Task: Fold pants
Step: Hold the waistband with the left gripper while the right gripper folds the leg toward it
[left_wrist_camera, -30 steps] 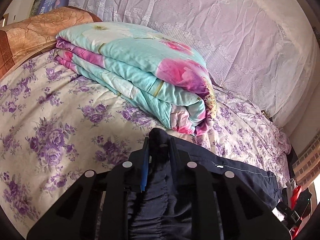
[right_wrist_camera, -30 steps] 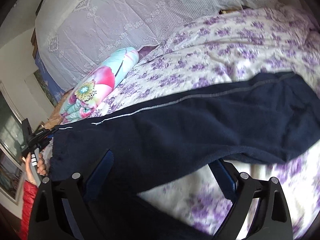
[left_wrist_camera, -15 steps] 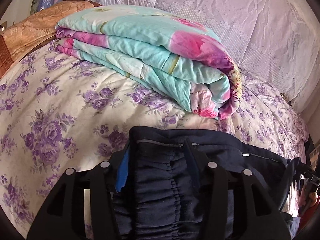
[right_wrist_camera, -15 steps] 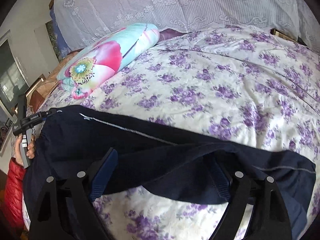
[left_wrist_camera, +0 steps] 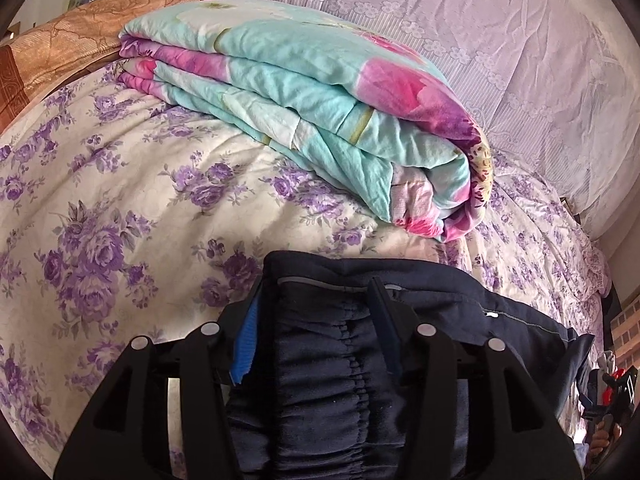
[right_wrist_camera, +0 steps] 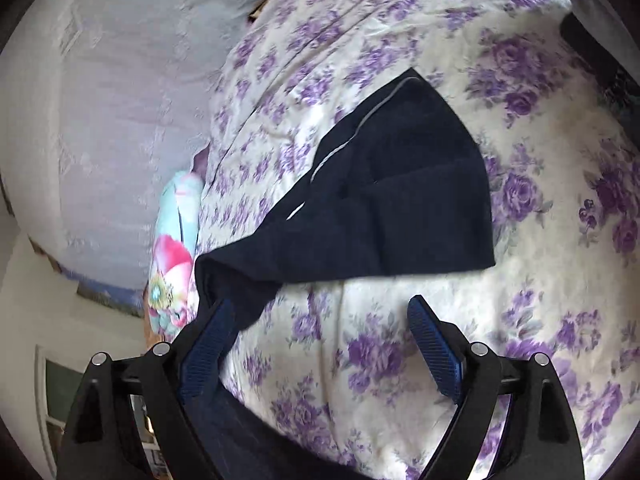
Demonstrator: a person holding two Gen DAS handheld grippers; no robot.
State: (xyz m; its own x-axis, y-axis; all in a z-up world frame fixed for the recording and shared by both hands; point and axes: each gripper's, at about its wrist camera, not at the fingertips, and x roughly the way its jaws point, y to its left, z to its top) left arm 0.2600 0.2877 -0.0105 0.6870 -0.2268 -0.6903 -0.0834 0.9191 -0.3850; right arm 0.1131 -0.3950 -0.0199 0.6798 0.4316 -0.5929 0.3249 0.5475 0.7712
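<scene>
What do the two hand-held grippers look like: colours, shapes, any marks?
Both hand-held grippers are matte black. The left hand-held gripper and the right hand-held gripper each have two angular linkage fingers with triangular cut-outs and round silver rivets at the joints. The pads are blue and finely ribbed. No cables or lettering show.

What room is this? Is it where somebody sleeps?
Most likely a bedroom. A bed with a purple-flowered bedspread fills the view, a folded floral quilt lies on it, and dark navy pants are spread across it for folding.
</scene>
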